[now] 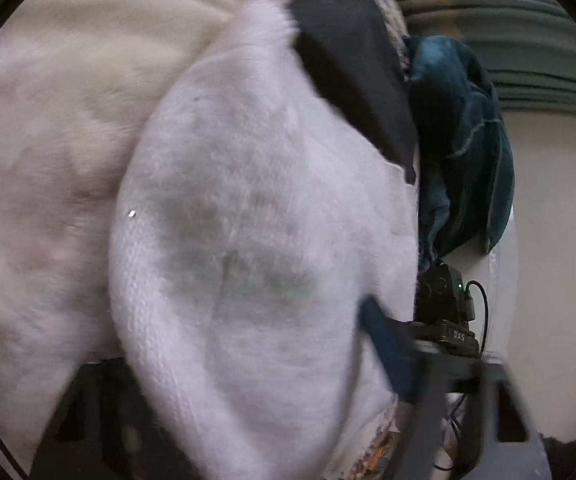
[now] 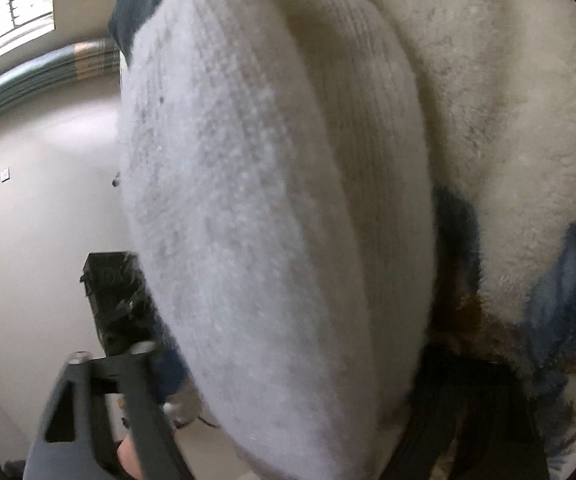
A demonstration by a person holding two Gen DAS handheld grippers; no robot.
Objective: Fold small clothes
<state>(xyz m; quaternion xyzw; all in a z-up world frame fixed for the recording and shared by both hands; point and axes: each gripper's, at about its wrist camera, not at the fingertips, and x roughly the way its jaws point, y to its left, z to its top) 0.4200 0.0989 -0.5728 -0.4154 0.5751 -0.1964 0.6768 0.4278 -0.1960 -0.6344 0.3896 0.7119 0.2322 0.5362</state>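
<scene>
I read "DAS" on the black device (image 1: 458, 334). The white sock (image 1: 256, 248) hangs close, blurred, hiding both lenses' fingers; I cannot tell either gripper's state.

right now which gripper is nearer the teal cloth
Right, probably: the right gripper sits just below the teal cloth, while the left gripper views it from across the white knit garment.

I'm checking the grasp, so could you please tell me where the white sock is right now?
The white sock fills the middle of both wrist views, hanging close before the cameras, with a cream blanket behind it and a teal cloth to its right in the left view.
</scene>
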